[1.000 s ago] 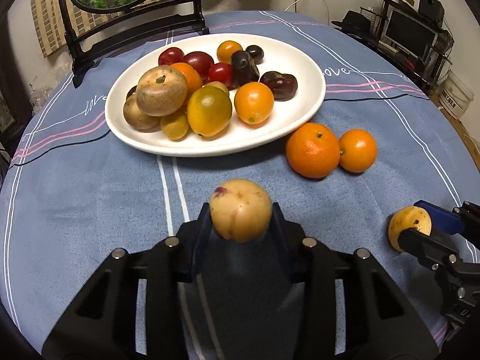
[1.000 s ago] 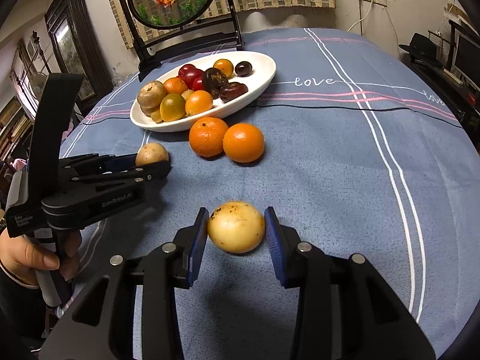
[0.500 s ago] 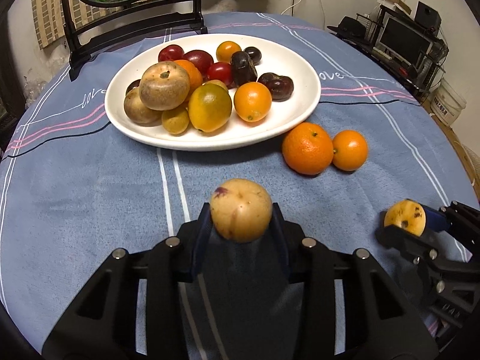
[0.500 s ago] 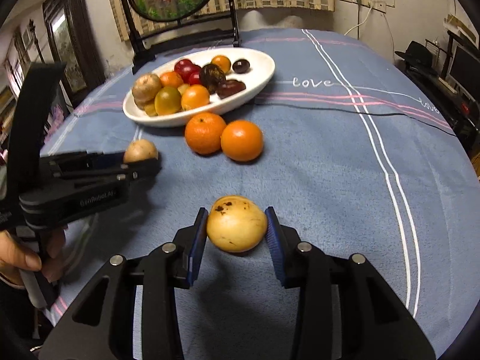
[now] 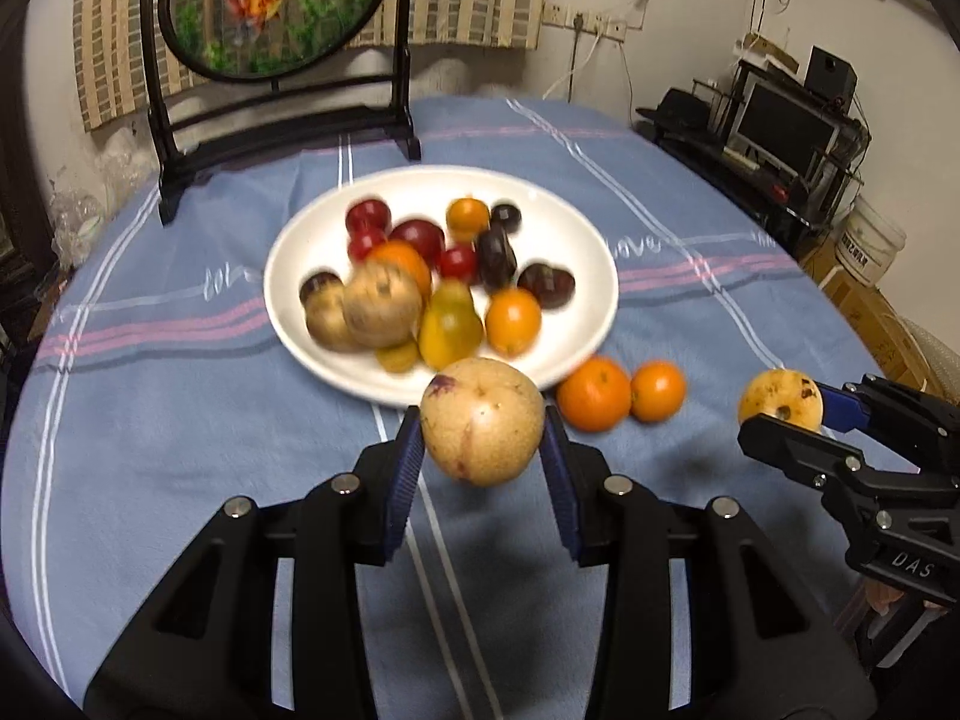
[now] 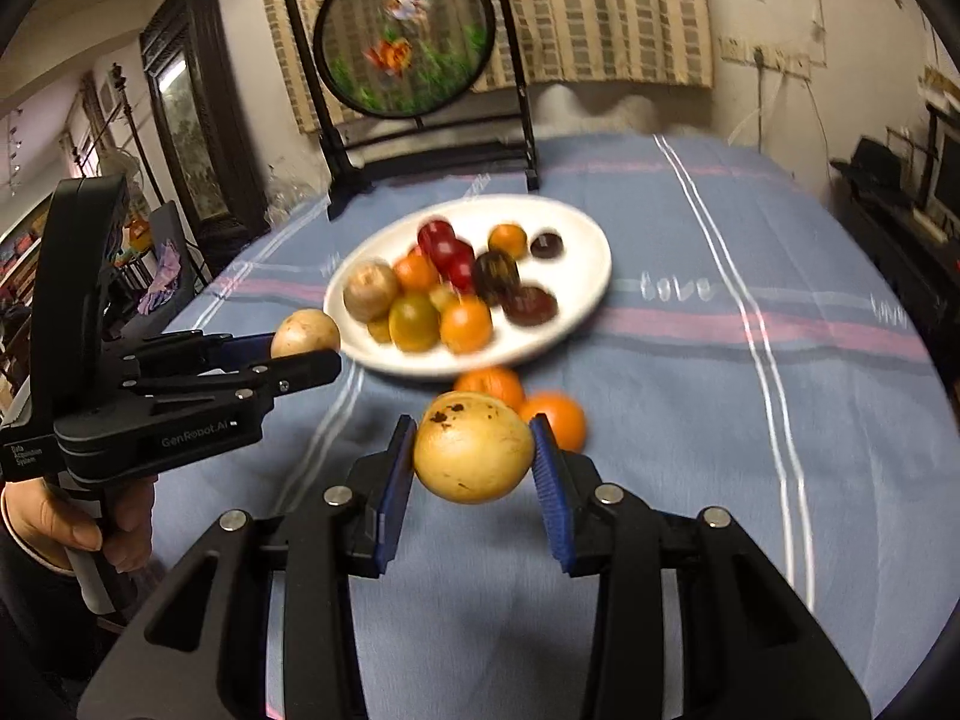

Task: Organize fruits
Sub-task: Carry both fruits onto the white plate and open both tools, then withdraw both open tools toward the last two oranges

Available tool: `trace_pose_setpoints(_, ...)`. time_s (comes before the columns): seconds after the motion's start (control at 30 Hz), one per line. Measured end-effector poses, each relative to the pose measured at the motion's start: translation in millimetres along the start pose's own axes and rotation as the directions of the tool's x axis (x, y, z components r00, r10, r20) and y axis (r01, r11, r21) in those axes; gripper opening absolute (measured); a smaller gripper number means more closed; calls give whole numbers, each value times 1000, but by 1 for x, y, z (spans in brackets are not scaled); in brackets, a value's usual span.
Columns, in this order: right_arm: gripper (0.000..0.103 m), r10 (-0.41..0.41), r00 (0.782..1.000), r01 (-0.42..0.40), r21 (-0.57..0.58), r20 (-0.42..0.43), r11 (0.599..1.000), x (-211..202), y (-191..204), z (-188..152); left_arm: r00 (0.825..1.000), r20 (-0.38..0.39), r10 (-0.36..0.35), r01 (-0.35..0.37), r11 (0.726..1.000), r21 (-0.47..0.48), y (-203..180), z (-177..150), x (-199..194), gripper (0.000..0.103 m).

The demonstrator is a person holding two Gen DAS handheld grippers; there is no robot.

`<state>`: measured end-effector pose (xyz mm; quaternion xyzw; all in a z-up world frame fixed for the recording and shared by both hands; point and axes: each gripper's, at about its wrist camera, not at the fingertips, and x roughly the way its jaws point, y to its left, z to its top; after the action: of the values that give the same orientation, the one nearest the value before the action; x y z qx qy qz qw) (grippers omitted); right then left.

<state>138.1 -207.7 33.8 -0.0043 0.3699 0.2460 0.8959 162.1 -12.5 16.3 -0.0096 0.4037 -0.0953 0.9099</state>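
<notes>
My left gripper [image 5: 483,450] is shut on a tan round fruit [image 5: 482,420] with a purple blotch, held above the cloth just short of the white plate [image 5: 588,324]. My right gripper [image 6: 474,459] is shut on a yellow round fruit [image 6: 473,447] with brown specks, also lifted clear of the table. Each gripper shows in the other's view: the right one [image 5: 780,414] at the right, the left one [image 6: 303,348] at the left. The plate [image 6: 576,312] holds several fruits: oranges, red and dark plums, brown ones. Two oranges [image 5: 594,393] [image 5: 657,390] lie on the cloth beside the plate.
A blue striped tablecloth [image 5: 180,420] covers the round table. A black stand with a round goldfish panel [image 5: 270,6] rises behind the plate. A person's hand [image 6: 66,528] grips the left tool's handle. Shelves with electronics [image 5: 780,138] and a white bucket [image 5: 870,246] stand to the right.
Both grippers have risen with their fruits and tilted up, so the plate and the two oranges sit lower and farther in view and the goldfish panel now shows. Grips unchanged.
</notes>
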Motion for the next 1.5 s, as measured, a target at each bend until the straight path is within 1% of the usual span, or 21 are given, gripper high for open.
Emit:
trace_pose_setpoints(0.07, 39, -16, 1000, 16, -27, 19, 999, 7, 3, 19, 1000, 8, 2, -2, 1000, -1, 4, 17, 3, 40)
trace_pose_setpoints(0.13, 39, -26, 999, 27, -40, 18, 999, 17, 3, 33, 1000, 17, 18, -18, 1000, -8, 9, 31, 10, 40)
trace_pose_setpoints(0.23, 39, -47, 999, 47, -67, 13, 997, 40, 3, 54, 1000, 6, 30, -30, 998, -48, 23, 52, 26, 40)
trace_pose_setpoints(0.27, 39, -60, 998, 60, -76, 5, 995, 52, 1, 61, 999, 3, 33, -33, 998, -59, 27, 56, 31, 40)
trace_pose_setpoints(0.33, 39, -54, 998, 53, -62, -24, 997, 71, -3, 71, 998, -6, 57, -57, 996, -71, 34, 66, 43, 40)
trace_pose_setpoints(0.6, 39, -113, 988, 104, -80, -104, 991, 131, -13, 85, 996, -47, 77, -81, 992, -95, 53, 85, 80, 40)
trace_pose_setpoints(0.73, 39, -145, 983, 137, -75, -111, 988, 148, -19, 90, 995, -63, 79, -85, 991, -103, 55, 92, 96, 40)
trace_pose_setpoints(0.83, 39, -164, 977, 156, -68, -136, 985, 161, -25, 92, 994, -76, 80, -88, 990, -109, 56, 93, 104, 41)
trace_pose_setpoints(0.87, 39, -178, 975, 169, -74, -132, 983, 162, -25, 92, 994, -73, 83, -91, 989, -113, 56, 93, 104, 45)
trace_pose_setpoints(0.9, 40, -190, 975, 181, -81, -118, 980, 160, -25, 91, 994, -71, 82, -90, 989, -118, 57, 93, 102, 52)
trace_pose_setpoints(0.93, 48, -199, 974, 190, -86, -109, 978, 158, -25, 90, 994, -60, 90, -96, 987, -126, 58, 92, 100, 68)
trace_pose_setpoints(0.97, 57, -209, 973, 200, -89, -94, 976, 154, -24, 89, 994, -44, 104, -109, 986, -130, 58, 92, 96, 72)
trace_pose_setpoints(1.0, 66, -211, 974, 204, -88, -77, 975, 151, -23, 89, 993, -31, 116, -119, 985, -129, 58, 92, 93, 72)
trace_pose_setpoints(1.03, 66, -210, 976, 205, -92, -50, 974, 145, -22, 88, 992, -26, 120, -122, 985, -120, 57, 91, 89, 72)
trace_pose_setpoints(1.1, 66, -213, 976, 208, -101, -45, 973, 140, -21, 88, 993, -23, 119, -120, 986, -114, 55, 89, 84, 72)
trace_pose_setpoints(1.17, 66, -201, 979, 198, -80, -41, 977, 130, -22, 87, 991, -12, 132, -133, 985, -111, 54, 86, 76, 73)
trace_pose_setpoints(1.2, 66, -195, 980, 192, -72, -39, 979, 127, -22, 86, 990, -7, 138, -138, 984, -109, 52, 84, 73, 74)
trace_pose_setpoints(1.23, 66, -189, 981, 186, -67, -38, 980, 122, -22, 85, 990, -4, 143, -143, 984, -106, 51, 81, 68, 78)
trace_pose_setpoints(1.3, 66, -187, 982, 185, -72, -31, 980, 110, -19, 79, 990, 9, 143, -141, 985, -104, 49, 75, 60, 79)
trace_pose_setpoints(1.4, 66, -219, 976, 218, -87, -5, 972, 93, -17, 68, 991, 19, 136, -134, 987, -86, 43, 63, 44, 79)
trace_pose_setpoints(1.5, 66, -215, 976, 214, -80, -12, 974, 78, -17, 54, 990, 31, 138, -136, 988, -70, 37, 52, 31, 81)
